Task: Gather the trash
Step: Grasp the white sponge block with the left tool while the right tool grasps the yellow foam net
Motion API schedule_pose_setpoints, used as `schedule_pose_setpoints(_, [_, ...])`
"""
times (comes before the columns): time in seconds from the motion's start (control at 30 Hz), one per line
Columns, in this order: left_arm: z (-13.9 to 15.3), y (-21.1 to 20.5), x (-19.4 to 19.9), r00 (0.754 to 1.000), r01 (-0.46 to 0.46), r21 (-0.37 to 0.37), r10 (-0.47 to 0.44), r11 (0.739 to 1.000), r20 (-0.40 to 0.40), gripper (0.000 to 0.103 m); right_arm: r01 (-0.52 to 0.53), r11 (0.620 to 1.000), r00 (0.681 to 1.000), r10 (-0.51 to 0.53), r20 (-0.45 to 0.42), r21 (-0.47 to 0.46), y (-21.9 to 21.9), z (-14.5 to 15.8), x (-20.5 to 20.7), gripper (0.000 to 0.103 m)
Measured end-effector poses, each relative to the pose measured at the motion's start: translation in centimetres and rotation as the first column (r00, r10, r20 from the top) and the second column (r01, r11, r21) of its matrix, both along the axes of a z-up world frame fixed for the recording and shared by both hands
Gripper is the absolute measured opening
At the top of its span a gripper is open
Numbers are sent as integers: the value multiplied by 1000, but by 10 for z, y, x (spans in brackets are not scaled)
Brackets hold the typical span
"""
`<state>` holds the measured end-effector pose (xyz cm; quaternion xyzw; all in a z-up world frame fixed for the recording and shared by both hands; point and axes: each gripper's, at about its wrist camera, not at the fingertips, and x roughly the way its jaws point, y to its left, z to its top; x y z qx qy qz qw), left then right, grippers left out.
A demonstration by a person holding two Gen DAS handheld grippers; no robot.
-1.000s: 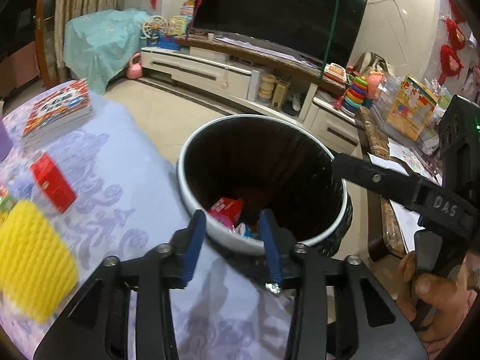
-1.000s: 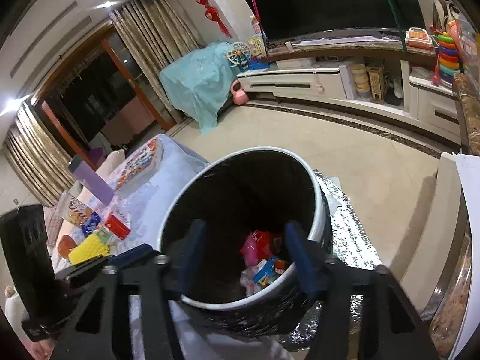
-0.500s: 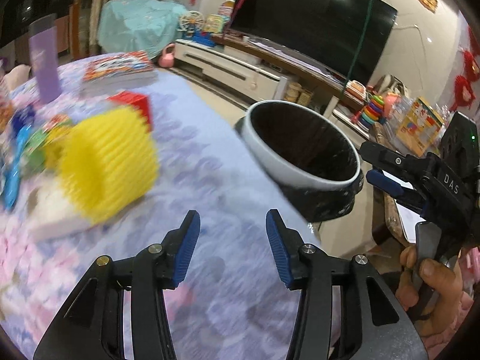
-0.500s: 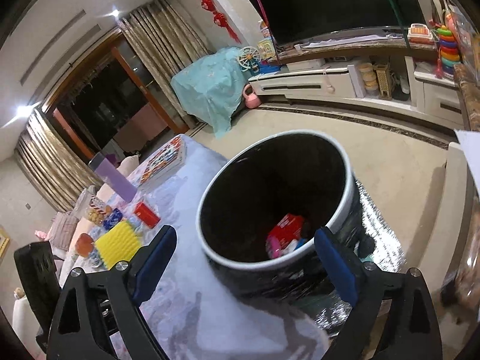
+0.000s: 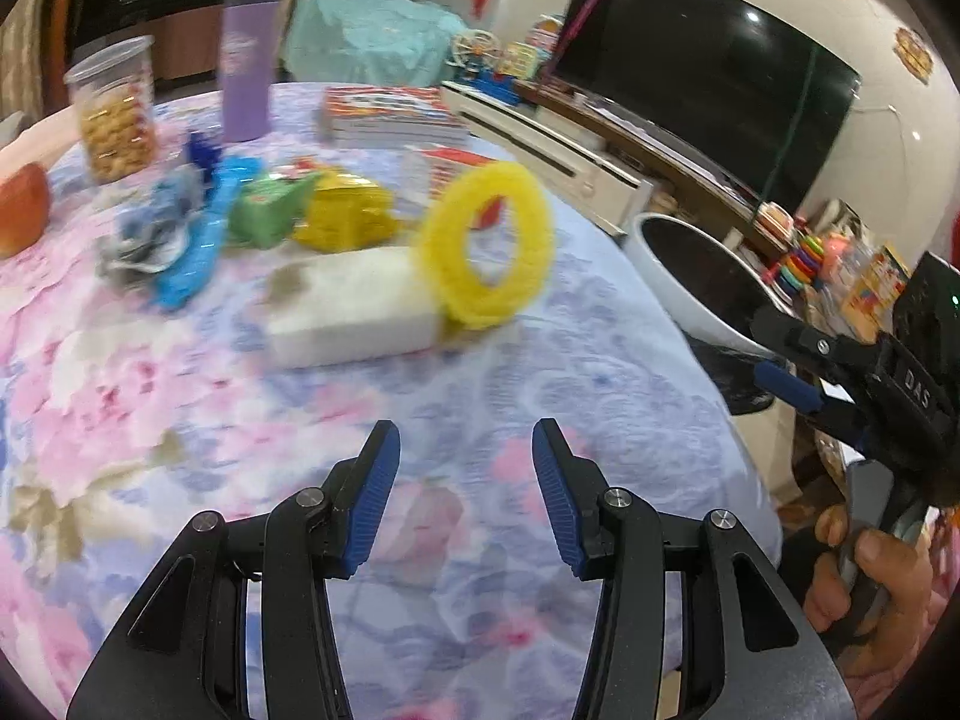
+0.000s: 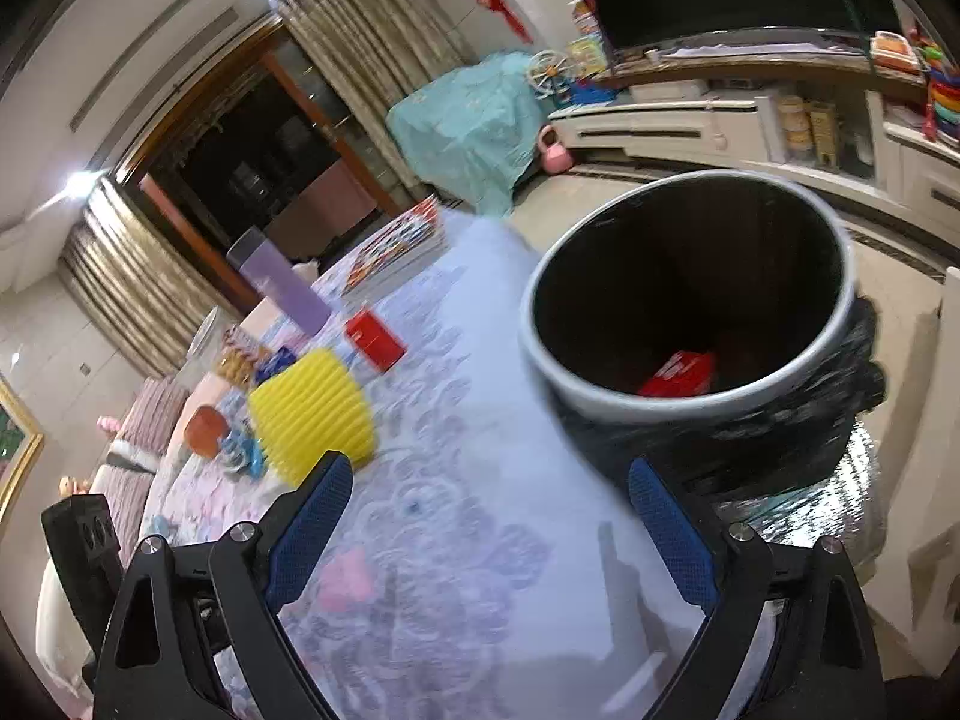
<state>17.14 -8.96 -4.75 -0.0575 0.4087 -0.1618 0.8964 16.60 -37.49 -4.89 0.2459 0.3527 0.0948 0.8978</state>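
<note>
Yellow ribbed foam sleeve lies on floral tablecloth ahead of the empty, spread left gripper, nearer than the empty, wide-open right gripper beside black-lined white bin.

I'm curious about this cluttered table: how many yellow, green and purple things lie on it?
Yellow: 2, foam mesh sleeve, crumpled packet
Green: 1, small packet
Purple: 1, tall tumbler
Total: 4
</note>
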Motion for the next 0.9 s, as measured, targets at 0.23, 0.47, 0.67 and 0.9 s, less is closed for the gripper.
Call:
schedule_pose_setpoints(0.23, [-7,32,2,998,-60,-11,60,998,-14,47,-73,997,997,73,-7,0,37,0,6,95])
schedule_pose_setpoints(0.47, [-11,44,7,999,-50,13,50,999,-10,57,-119,993,993,119,-2,-4,64,2,13,95])
schedule_pose_setpoints(0.67, [-12,49,19,1000,4,75,-4,997,0,69,-141,990,990,141,-13,0,78,-1,24,95])
schedule_pose_setpoints(0.9, [-11,57,44,997,71,127,-73,989,13,79,-164,986,986,164,-20,24,89,-5,34,95])
